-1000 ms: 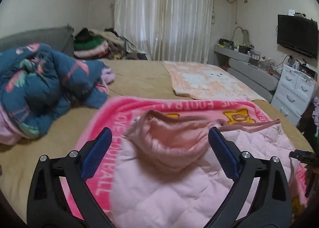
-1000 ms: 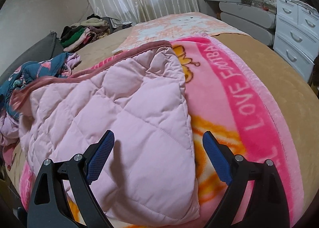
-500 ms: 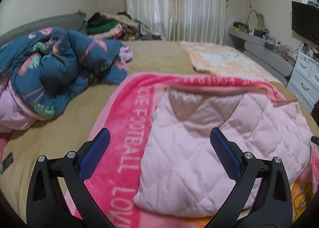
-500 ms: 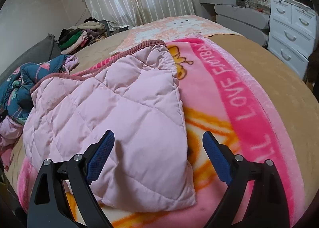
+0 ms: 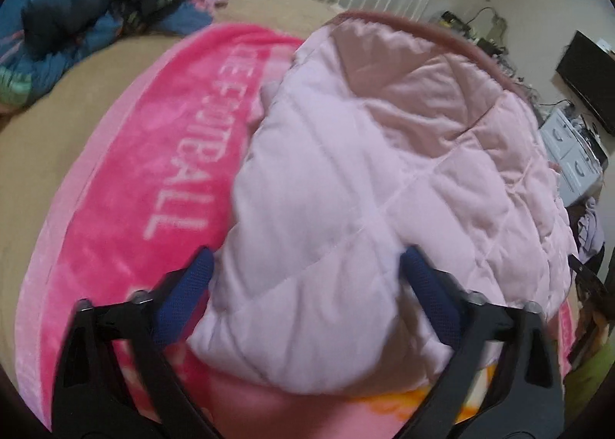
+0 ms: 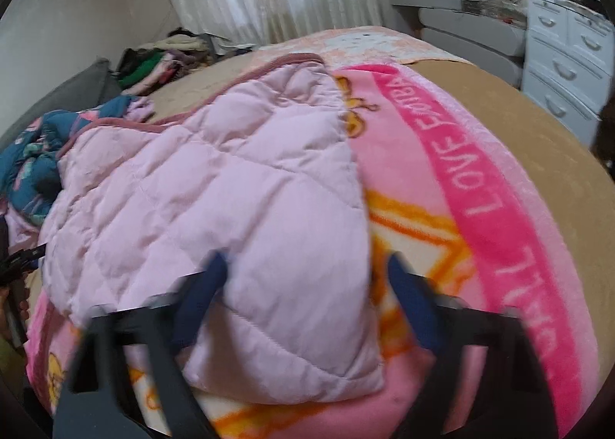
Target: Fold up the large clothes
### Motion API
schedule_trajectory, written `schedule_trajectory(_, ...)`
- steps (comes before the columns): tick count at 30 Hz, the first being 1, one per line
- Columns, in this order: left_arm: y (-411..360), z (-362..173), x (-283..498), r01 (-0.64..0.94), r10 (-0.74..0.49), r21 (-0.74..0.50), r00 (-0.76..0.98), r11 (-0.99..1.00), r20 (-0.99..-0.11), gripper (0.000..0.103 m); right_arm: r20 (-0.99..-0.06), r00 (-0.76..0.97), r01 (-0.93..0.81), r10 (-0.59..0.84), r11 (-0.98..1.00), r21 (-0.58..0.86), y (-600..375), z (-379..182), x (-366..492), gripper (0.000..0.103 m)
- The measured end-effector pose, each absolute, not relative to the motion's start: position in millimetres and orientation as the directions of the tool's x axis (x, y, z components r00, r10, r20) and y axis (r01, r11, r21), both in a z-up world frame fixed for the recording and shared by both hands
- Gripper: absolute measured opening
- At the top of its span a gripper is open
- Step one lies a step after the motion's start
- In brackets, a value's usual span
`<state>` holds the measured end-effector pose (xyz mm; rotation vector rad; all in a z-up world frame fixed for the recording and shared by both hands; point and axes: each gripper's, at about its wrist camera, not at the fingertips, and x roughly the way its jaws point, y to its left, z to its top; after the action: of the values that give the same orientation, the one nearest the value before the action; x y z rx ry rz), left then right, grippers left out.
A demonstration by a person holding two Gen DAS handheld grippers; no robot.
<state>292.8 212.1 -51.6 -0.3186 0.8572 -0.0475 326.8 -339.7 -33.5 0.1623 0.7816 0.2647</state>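
A pale pink quilted jacket [image 5: 369,177] lies folded on a bright pink fleece blanket [image 5: 127,208] on the bed. It also shows in the right wrist view [image 6: 215,200], on the same blanket [image 6: 480,208]. My left gripper [image 5: 307,266] is open, its blue pads either side of the jacket's near left corner. My right gripper [image 6: 307,270] is open, its pads straddling the jacket's near right corner. Neither pad pair pinches the fabric. Both views are blurred by motion.
A crumpled dark blue floral duvet [image 5: 77,4] lies at the far left of the bed [image 5: 34,139]. A heap of clothes [image 6: 153,62] sits by the curtains. A white drawer unit [image 6: 565,58] and a grey desk [image 6: 453,16] stand at the right.
Both grippers have moved down and forward, close over the near edge of the jacket. The left view has tilted and closed in. The jacket lies as before.
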Motion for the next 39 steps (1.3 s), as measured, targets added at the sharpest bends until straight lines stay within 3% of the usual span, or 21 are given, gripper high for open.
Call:
schedule_trajectory(2,201,-41,296,-0.080,-0.123,-0.237,0.671,0.968,-0.731,0.034,-0.664,0.690,-0.183,0.287,0.957,0.224,-333,-27,327,0.026)
schedule_trajectory(4,188,-26,299,-0.057,-0.082,-0.170,0.698,0.984,-0.711,0.018,-0.645,0.718,-0.183,0.263,0.965,0.189,-326,-14,329,0.021)
schedule_trajectory(6,181,-7,304,-0.054,-0.054,-0.135,0.729,0.989,-0.683,0.014,-0.616,0.746,-0.178,0.253,0.967,0.183,-322,4,335,0.017)
schedule_trajectory(13,183,44,347,-0.091,0.000,-0.115,0.781,0.989,-0.624,0.014,-0.534,0.816,-0.149,0.220,0.974,0.173,-313,55,389,0.016)
schedule_trajectory(19,187,24,380,-0.161,0.059,-0.093,0.746,0.983,-0.664,0.014,-0.602,0.787,-0.075,0.137,0.989,0.127,-306,33,441,0.016)
schedule_trajectory(26,188,-25,401,-0.194,0.106,-0.039,0.681,0.980,-0.724,0.014,-0.688,0.720,-0.039,0.093,0.995,0.093,-303,-18,463,0.016)
schedule_trajectory(33,184,-37,408,-0.196,0.133,0.001,0.660,0.981,-0.739,0.015,-0.728,0.683,-0.013,0.056,0.998,0.064,-300,-48,472,0.018)
schedule_trajectory(39,183,-35,405,-0.205,0.156,0.028,0.644,0.978,-0.749,0.020,-0.757,0.653,-0.012,0.026,1.000,0.024,-298,-51,466,0.032)
